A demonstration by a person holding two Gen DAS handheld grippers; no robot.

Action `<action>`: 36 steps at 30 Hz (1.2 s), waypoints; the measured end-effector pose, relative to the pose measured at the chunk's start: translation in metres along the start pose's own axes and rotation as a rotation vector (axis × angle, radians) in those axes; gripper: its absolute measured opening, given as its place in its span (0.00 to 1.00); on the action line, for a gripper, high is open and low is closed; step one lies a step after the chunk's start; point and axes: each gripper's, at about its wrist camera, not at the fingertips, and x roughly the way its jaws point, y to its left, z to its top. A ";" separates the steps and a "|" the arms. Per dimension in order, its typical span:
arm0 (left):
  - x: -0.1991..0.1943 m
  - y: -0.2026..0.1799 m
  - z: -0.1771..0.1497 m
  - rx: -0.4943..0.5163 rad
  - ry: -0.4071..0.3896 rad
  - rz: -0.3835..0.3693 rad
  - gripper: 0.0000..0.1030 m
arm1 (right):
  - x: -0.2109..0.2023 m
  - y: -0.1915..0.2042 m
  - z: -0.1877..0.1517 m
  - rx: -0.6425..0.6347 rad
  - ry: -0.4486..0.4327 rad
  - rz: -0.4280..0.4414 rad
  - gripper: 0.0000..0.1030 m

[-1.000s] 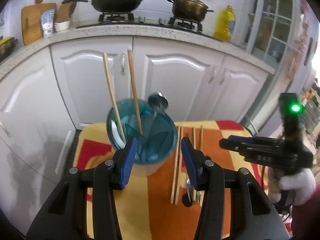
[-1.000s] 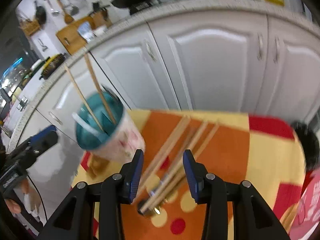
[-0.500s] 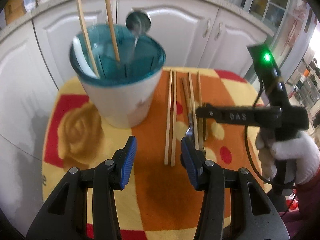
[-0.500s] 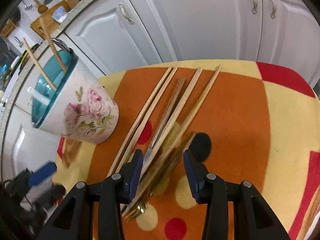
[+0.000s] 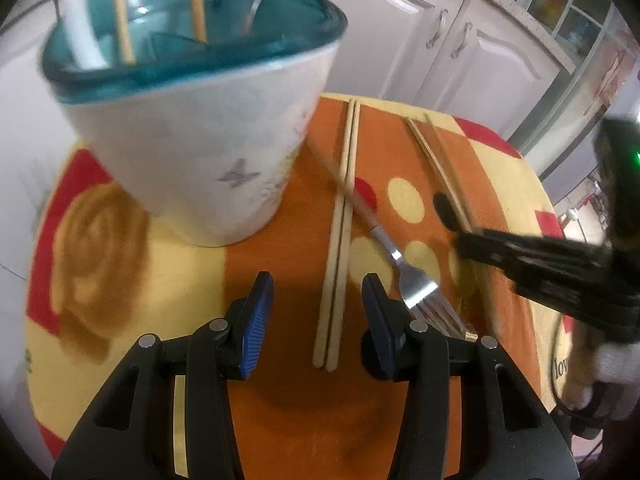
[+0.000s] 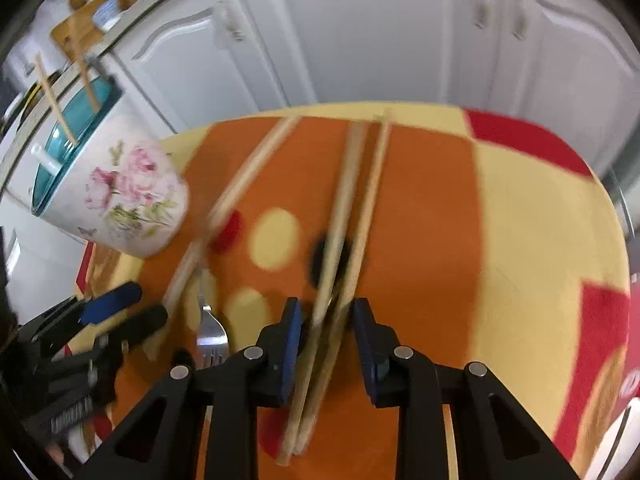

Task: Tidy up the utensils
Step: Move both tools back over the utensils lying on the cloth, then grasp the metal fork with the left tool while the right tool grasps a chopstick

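Right wrist: my right gripper closing around chopsticks; center both sticks first. Left gripper apart, empty.

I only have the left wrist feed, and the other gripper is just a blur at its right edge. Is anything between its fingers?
Observer: Yes. In the right wrist view, the right gripper straddles a pair of chopsticks lying on the mat. Its jaws are closing, and a thin gap shows beside each pad.
Operator: Is the fork in its way?
Observer: No. From that side the fork lies well left of those jaws, between them and the left gripper.
Operator: Which way does the utensil holder face?
Observer: The utensil holder shows pink roses on the side facing the right camera.
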 end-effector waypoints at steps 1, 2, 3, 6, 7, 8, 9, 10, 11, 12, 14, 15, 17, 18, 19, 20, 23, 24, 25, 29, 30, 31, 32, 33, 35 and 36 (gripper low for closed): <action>0.005 -0.001 0.000 -0.001 0.009 -0.008 0.44 | -0.003 -0.006 -0.003 0.010 -0.001 -0.006 0.24; 0.008 -0.002 0.001 -0.005 0.014 -0.013 0.44 | -0.008 -0.016 -0.009 0.025 -0.006 -0.013 0.24; 0.007 -0.005 0.001 -0.002 -0.001 -0.013 0.43 | -0.011 -0.023 -0.012 0.041 -0.003 -0.007 0.24; 0.012 -0.011 0.003 0.020 0.012 -0.054 0.09 | -0.020 -0.042 -0.023 0.084 0.011 0.014 0.24; 0.014 -0.010 0.004 0.021 0.022 -0.064 0.09 | -0.023 -0.048 -0.027 0.099 0.011 0.023 0.24; 0.014 -0.010 0.003 0.022 0.020 -0.073 0.09 | -0.026 -0.051 -0.029 0.111 0.012 0.031 0.24; 0.014 -0.011 0.003 0.031 0.029 -0.092 0.09 | -0.028 -0.052 -0.030 0.124 0.012 0.040 0.24; 0.013 -0.013 0.001 0.040 0.038 -0.111 0.09 | -0.034 -0.056 -0.028 0.146 0.004 0.055 0.24; 0.012 -0.016 -0.001 0.047 0.055 -0.138 0.09 | -0.038 -0.057 -0.028 0.156 -0.005 0.066 0.24; 0.012 -0.018 -0.003 0.054 0.068 -0.159 0.09 | -0.043 -0.058 -0.027 0.159 -0.015 0.074 0.24; 0.007 -0.025 -0.015 0.098 0.095 -0.189 0.09 | -0.055 -0.050 -0.022 0.135 -0.047 0.094 0.25; 0.004 -0.028 -0.020 0.126 0.104 -0.192 0.09 | -0.062 -0.043 -0.020 0.106 -0.061 0.114 0.25; -0.001 -0.031 -0.028 0.159 0.123 -0.202 0.09 | -0.066 -0.026 -0.015 0.046 -0.068 0.146 0.25; -0.004 -0.032 -0.032 0.167 0.139 -0.210 0.09 | -0.065 -0.017 -0.013 0.020 -0.064 0.159 0.25; -0.006 -0.030 -0.035 0.171 0.149 -0.216 0.09 | -0.062 -0.007 -0.011 -0.009 -0.057 0.175 0.25; -0.008 -0.030 -0.037 0.181 0.160 -0.219 0.09 | -0.059 0.000 -0.009 -0.029 -0.050 0.190 0.25; -0.015 -0.028 -0.037 0.196 0.154 -0.207 0.11 | -0.043 0.023 -0.005 -0.059 -0.044 0.186 0.25; -0.017 -0.026 -0.035 0.191 0.148 -0.207 0.16 | -0.041 0.024 -0.004 -0.055 -0.050 0.179 0.25; -0.020 -0.023 -0.033 0.180 0.141 -0.209 0.26 | -0.038 0.023 -0.001 -0.048 -0.052 0.176 0.25; -0.027 -0.007 -0.022 0.085 0.089 -0.202 0.36 | -0.026 0.020 0.007 -0.074 -0.025 0.159 0.25; -0.027 -0.002 -0.019 0.050 0.080 -0.194 0.36 | -0.021 0.022 0.007 -0.089 -0.004 0.172 0.25; -0.026 0.003 -0.015 0.001 0.068 -0.185 0.36 | -0.021 0.022 0.005 -0.093 0.005 0.182 0.25; -0.025 0.006 -0.012 -0.032 0.062 -0.177 0.36 | -0.019 0.023 0.003 -0.093 0.015 0.200 0.25; -0.023 0.008 -0.010 -0.059 0.061 -0.166 0.36 | -0.018 0.023 0.000 -0.090 0.021 0.213 0.25; -0.021 0.009 -0.008 -0.086 0.059 -0.146 0.36 | -0.012 0.025 -0.006 -0.095 0.044 0.224 0.25; -0.019 0.009 -0.008 -0.099 0.058 -0.136 0.36 | -0.010 0.028 -0.009 -0.104 0.059 0.234 0.25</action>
